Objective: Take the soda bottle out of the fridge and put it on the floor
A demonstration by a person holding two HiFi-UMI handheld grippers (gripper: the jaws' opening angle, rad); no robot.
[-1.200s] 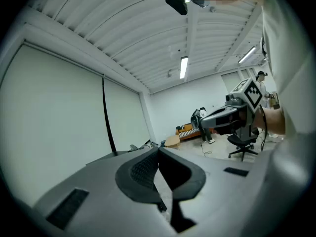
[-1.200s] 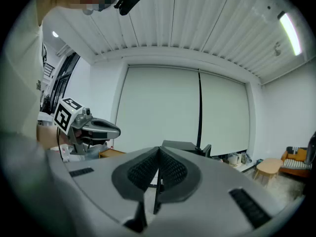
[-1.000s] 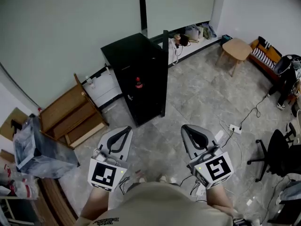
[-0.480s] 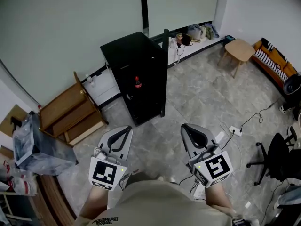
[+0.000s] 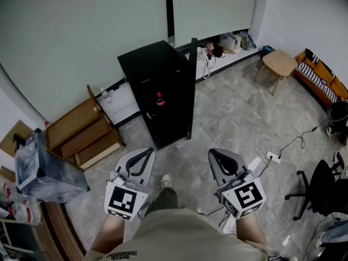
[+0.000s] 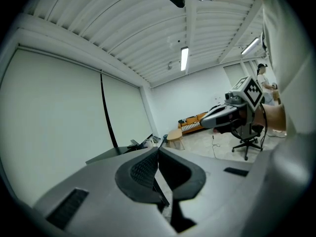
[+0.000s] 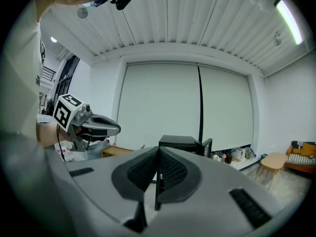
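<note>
Soda bottle [image 5: 160,99] first: in the head view it stands upright on a shelf high up inside the black fridge [image 5: 147,64]. It has a red top and dark drink in it. The fridge door [image 5: 192,86] is swung wide open. The other shelves are too dark to see into. The fridge is against the wall, well away from both grippers. A wooden shelf unit [image 5: 81,132] lies tipped over beside the fridge. A grey bin [image 5: 38,170] with a clear bag in it sits further left; what is inside cannot be made out.

The left gripper [image 5: 147,151] and the right gripper [image 5: 212,153] are held low over the grey floor [image 5: 239,113], side by side and apart. Both point toward the fridge. One shoe [image 5: 166,181] shows between them.

In the left gripper view, the two black jaws are pressed together at the tip. Nothing is between them and they touch nothing. The right gripper shows off to the side, and a small wooden stool [image 6: 174,137] stands far back.

In the right gripper view, the jaws are also closed tight with nothing in them. The fridge with its open door sits straight ahead, far off. The left gripper shows at the side.
</note>
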